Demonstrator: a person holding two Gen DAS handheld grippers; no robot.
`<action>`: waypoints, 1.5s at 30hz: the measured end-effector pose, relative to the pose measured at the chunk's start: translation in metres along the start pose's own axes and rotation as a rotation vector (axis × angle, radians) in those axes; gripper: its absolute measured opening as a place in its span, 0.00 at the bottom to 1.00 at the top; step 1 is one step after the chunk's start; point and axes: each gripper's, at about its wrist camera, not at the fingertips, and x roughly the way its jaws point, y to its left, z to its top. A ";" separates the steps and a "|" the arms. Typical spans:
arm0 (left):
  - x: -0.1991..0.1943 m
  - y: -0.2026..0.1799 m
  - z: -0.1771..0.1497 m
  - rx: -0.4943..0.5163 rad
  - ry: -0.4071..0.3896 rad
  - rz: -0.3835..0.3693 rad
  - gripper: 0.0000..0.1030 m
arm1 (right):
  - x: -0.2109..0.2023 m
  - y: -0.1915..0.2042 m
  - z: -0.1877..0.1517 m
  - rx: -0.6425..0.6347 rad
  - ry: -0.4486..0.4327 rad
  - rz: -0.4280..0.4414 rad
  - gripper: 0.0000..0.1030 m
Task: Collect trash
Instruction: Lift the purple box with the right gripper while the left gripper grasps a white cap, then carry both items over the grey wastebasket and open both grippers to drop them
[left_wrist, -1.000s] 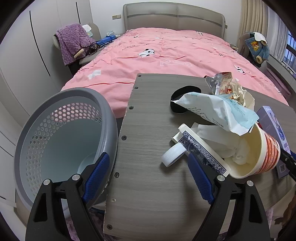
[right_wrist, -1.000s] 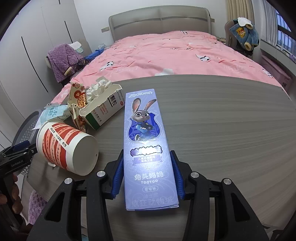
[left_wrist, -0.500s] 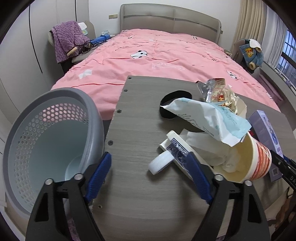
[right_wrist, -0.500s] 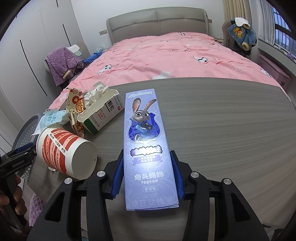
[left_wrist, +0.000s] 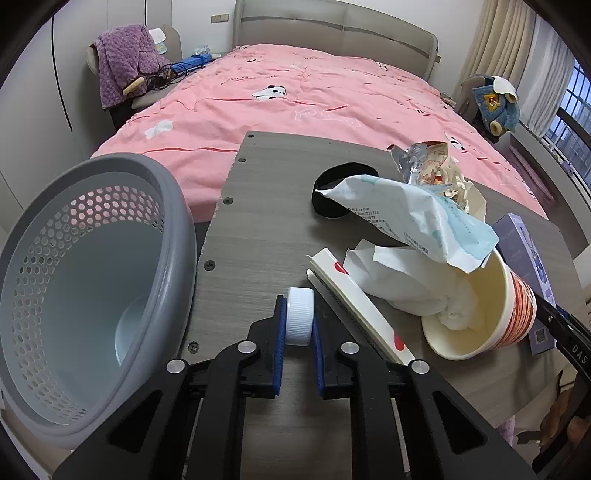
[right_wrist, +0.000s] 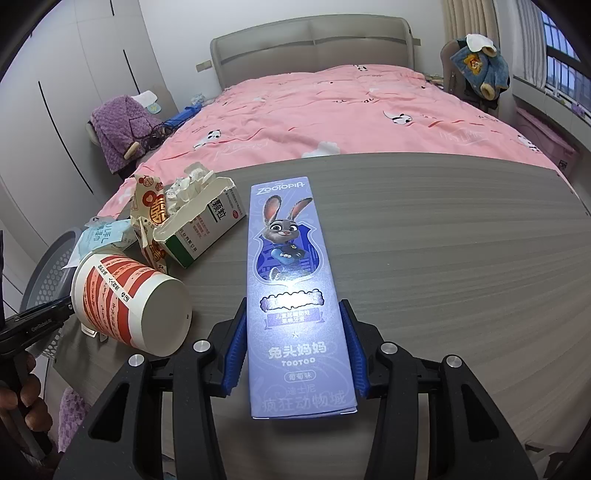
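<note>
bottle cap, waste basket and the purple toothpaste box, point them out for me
bottle cap (left_wrist: 300, 316): left wrist view, ribbed white side.
waste basket (left_wrist: 177, 206): left wrist view, grey rim.
purple toothpaste box (right_wrist: 286, 258): right wrist view, rabbit picture.

The left gripper (left_wrist: 298, 338) has gone from wide open to clamped on the white bottle cap (left_wrist: 300, 316), low in the centre of its frame. The card box (left_wrist: 360, 308) beside it has tipped onto its edge, the patterned blue face giving way to a white side with red hearts.
</note>
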 end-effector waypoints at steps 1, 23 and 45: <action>-0.001 0.000 0.000 0.004 -0.004 0.003 0.11 | 0.000 0.000 0.000 0.000 -0.002 -0.001 0.44; -0.064 0.007 0.001 0.040 -0.140 0.082 0.11 | -0.062 0.025 0.010 -0.030 -0.111 0.006 0.44; -0.090 0.147 0.004 -0.114 -0.145 0.255 0.11 | -0.025 0.242 0.022 -0.282 -0.014 0.385 0.44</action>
